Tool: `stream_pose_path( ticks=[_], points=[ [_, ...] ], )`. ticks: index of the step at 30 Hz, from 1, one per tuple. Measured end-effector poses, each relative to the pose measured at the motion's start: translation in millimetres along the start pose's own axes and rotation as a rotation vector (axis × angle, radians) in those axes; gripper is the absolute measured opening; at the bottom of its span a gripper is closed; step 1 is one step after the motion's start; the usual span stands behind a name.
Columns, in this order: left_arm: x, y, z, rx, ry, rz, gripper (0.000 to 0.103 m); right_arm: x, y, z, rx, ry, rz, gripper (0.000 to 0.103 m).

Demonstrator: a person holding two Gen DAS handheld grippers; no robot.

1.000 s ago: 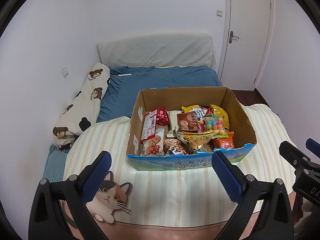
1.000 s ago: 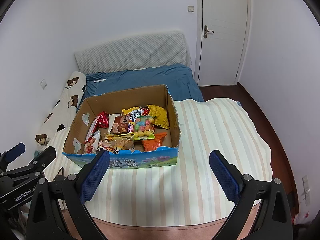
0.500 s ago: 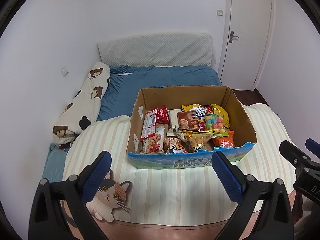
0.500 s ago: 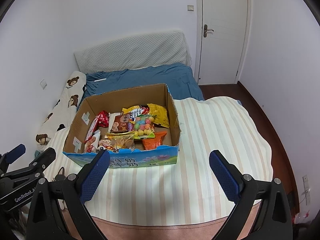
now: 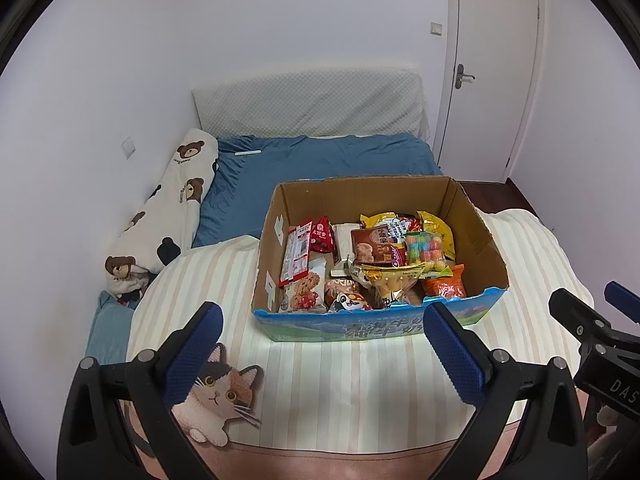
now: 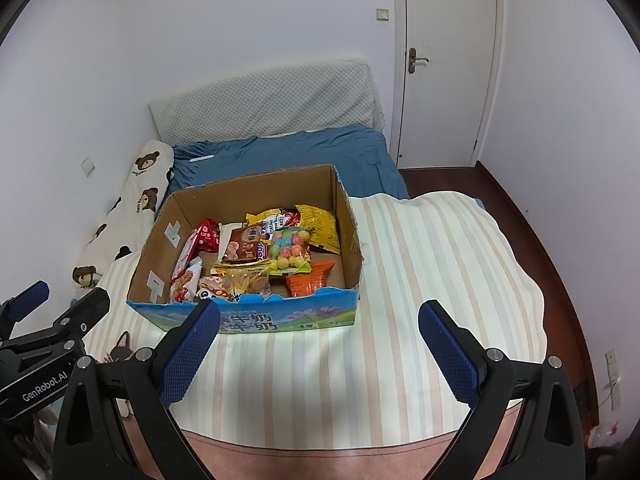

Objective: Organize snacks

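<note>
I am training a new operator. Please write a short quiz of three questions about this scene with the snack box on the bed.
1. True or false: both grippers are open and hold nothing.
2. Where does the orange packet lie in the cardboard box? A near right corner, B far left corner.
3. Which animal is pictured on the striped blanket?

Key: 1 true: left gripper, right gripper. 2 A. 3 a cat.
</note>
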State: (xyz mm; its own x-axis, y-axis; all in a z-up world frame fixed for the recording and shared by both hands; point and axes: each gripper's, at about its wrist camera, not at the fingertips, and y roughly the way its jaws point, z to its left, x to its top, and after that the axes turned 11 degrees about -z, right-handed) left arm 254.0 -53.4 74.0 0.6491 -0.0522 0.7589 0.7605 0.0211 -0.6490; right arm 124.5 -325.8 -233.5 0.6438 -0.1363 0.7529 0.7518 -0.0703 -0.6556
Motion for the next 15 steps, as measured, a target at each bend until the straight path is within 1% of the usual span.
stream_pose_path(
  ticks=[15],
  points=[
    [-1.9, -0.4, -2.6, -0.007, 0.003, -0.001, 0.103, -0.4, -1.2, -0.3, 0.002, 0.005, 0.000, 0.101]
  ],
)
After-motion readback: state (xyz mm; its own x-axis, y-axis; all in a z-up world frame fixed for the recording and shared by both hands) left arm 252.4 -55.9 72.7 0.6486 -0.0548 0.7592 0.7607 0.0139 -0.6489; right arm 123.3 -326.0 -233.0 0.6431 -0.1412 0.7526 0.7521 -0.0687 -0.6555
